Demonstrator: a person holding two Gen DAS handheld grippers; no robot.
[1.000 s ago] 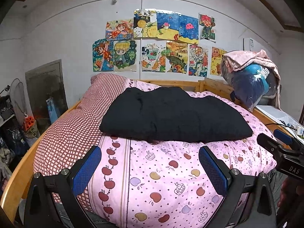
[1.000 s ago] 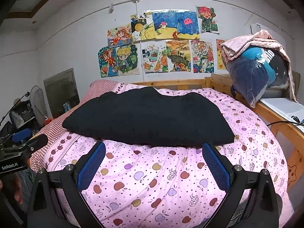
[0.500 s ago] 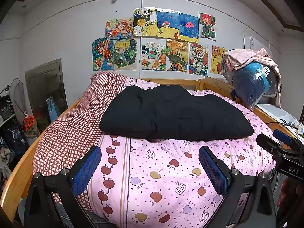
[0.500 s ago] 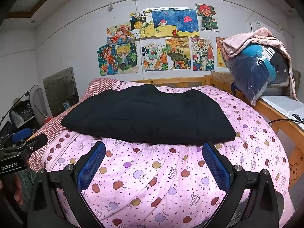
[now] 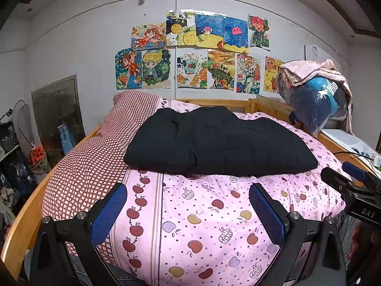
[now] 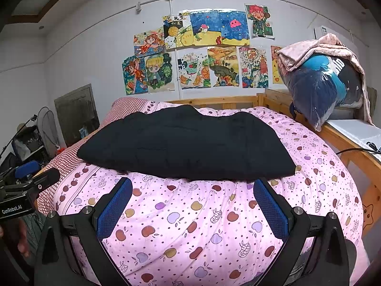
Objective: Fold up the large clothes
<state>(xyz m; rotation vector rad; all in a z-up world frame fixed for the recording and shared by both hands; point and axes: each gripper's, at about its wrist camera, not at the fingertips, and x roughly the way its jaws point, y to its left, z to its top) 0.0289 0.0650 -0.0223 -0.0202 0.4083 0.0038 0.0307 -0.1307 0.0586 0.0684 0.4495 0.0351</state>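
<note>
Left wrist view has the black garment folded at twelve o'clock on the bed, left gripper and right gripper both wide and empty: pinch only its near corners, I'd say.

one black garment, perhaps thirteen wall drawings

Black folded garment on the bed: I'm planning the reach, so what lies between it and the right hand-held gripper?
Only bare pink apple-print quilt lies between the black folded garment and the open right hand-held gripper, as the right wrist view shows.
</note>
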